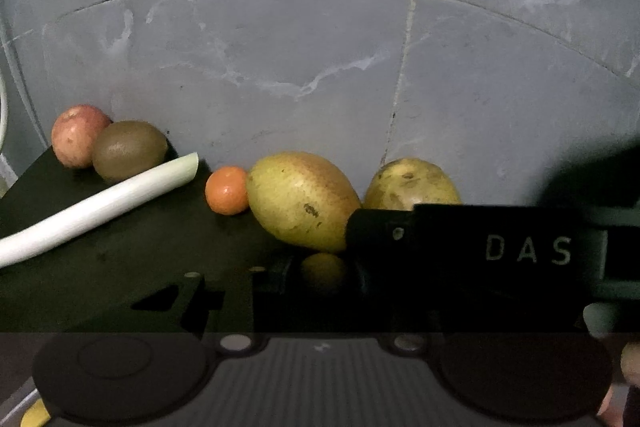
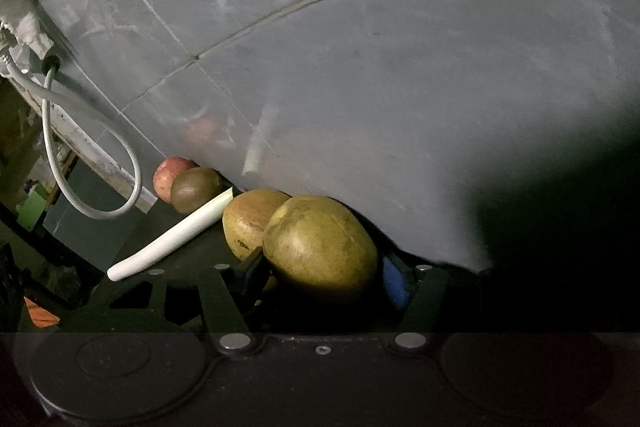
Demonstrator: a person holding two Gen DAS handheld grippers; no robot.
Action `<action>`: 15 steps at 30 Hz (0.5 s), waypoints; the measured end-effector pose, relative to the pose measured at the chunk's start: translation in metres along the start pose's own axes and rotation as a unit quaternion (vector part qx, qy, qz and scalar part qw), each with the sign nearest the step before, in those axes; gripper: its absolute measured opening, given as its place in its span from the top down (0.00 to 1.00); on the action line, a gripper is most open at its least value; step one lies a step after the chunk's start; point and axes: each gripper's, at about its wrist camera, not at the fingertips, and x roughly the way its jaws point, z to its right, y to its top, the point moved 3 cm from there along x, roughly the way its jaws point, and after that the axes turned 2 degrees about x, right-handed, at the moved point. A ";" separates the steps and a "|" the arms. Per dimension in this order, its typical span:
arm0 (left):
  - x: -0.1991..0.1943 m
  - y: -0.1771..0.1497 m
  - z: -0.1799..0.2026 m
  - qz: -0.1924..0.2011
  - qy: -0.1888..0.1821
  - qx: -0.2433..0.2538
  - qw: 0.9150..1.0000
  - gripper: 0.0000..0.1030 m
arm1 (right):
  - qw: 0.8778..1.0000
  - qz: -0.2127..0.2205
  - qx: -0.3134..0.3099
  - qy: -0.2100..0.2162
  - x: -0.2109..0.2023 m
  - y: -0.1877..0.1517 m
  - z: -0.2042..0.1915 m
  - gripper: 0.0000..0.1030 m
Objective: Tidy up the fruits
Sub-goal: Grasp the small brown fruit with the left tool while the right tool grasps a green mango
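In the left wrist view an apple, a kiwi, a pale leek stalk, a small orange, a mango and a potato lie along the wall on a black surface. My left gripper is shut on a small yellow-orange fruit. The black bar marked DAS is the right gripper crossing in front. In the right wrist view my right gripper is closed around the potato, with the mango, leek, kiwi and apple beyond.
A grey marbled tile wall stands right behind the fruits. In the right wrist view a white cable loops down at the left beside a dark box. The black surface ends at the left.
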 end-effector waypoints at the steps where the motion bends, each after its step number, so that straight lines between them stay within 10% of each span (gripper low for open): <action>1: -0.001 0.000 0.000 -0.002 0.003 -0.003 1.000 0.69 | 1.000 0.001 -0.001 0.001 0.001 -0.001 0.000 0.41; 15: -0.055 -0.017 0.004 0.005 0.028 -0.043 0.999 0.68 | 0.999 0.004 -0.026 0.040 -0.024 -0.014 0.015 0.42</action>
